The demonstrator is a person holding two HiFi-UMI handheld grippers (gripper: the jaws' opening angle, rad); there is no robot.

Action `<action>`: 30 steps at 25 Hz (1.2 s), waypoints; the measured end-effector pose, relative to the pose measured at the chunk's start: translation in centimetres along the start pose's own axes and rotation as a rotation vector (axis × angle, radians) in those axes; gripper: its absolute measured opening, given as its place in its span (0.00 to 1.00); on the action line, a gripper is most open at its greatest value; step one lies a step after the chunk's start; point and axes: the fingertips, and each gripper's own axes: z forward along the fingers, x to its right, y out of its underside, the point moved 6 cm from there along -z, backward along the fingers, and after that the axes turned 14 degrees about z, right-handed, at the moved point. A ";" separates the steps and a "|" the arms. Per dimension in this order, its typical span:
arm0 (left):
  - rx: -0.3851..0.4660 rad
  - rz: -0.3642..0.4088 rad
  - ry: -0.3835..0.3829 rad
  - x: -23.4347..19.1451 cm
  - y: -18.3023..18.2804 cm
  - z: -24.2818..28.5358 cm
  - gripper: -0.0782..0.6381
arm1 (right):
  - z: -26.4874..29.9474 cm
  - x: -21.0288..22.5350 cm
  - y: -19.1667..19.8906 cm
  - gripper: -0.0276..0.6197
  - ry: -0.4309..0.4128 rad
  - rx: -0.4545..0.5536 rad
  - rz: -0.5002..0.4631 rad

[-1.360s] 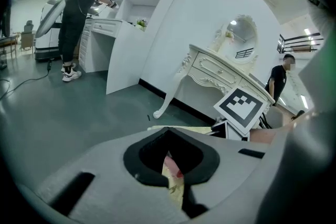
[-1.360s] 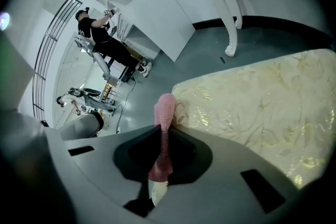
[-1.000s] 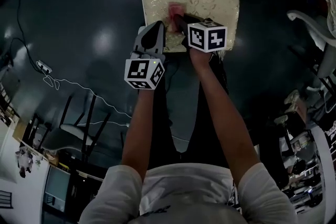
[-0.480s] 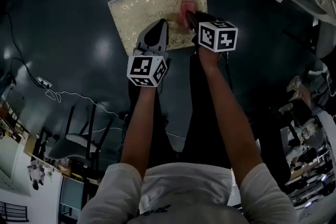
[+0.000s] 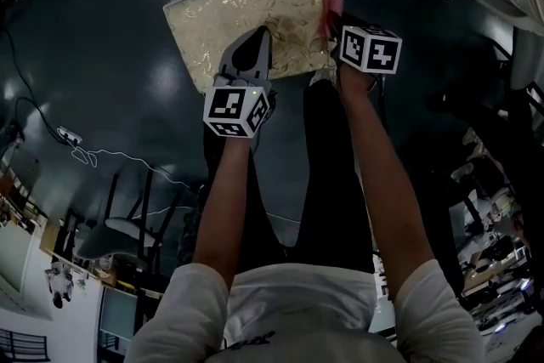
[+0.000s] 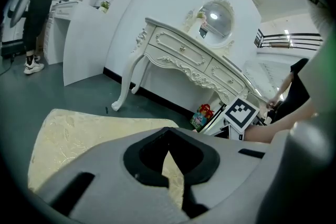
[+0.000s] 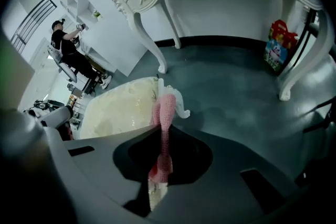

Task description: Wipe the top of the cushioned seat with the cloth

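The cushioned seat [image 5: 246, 17] has a pale gold patterned top and stands on the dark floor ahead of me. My left gripper [image 5: 252, 51] rests over its near edge, shut with nothing between the jaws; the cushion [image 6: 94, 136] fills the left gripper view below them. My right gripper [image 5: 334, 17] is at the seat's right edge, shut on a pink cloth [image 5: 331, 6]. In the right gripper view the pink cloth [image 7: 164, 123] hangs pinched between the jaws, just off the cushion's [image 7: 121, 110] right corner.
A white ornate dressing table [image 6: 194, 57] with a round mirror stands beyond the seat; its curved leg [image 7: 149, 42] is close behind. A colourful bag [image 7: 277, 44] sits under it. A person [image 7: 71, 52] works at the far left. A white cable [image 5: 110, 153] lies on the floor.
My right gripper has slid the pink cloth from the middle of the seat top to its right edge. The left gripper stayed at the near edge.
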 end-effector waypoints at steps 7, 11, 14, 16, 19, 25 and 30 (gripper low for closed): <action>0.000 -0.001 -0.025 -1.9 0.5 -2.2 0.12 | -0.7 -0.7 -0.2 0.08 0.004 0.066 0.086; 0.015 -0.032 -0.087 -4.8 0.5 -5.0 0.12 | -2.0 -5.4 0.8 0.08 -0.098 0.118 0.111; 0.031 -0.048 -0.131 -7.3 0.5 -7.6 0.12 | -0.9 -10.8 2.6 0.08 -0.200 0.079 0.074; 0.034 -0.051 -0.162 -9.2 0.7 -9.5 0.12 | 0.8 -15.0 4.6 0.08 -0.267 0.027 0.035; 0.030 -0.064 -0.206 -12.1 1.5 -12.3 0.12 | 3.9 -21.0 8.0 0.08 -0.347 -0.057 -0.009; 0.025 -0.081 -0.277 -17.5 3.1 -17.5 0.12 | 9.7 -29.6 14.2 0.08 -0.351 -0.189 -0.092; 0.026 -0.090 -0.307 -19.7 4.2 -19.9 0.12 | 12.4 -30.5 15.6 0.08 -0.269 -0.194 -0.093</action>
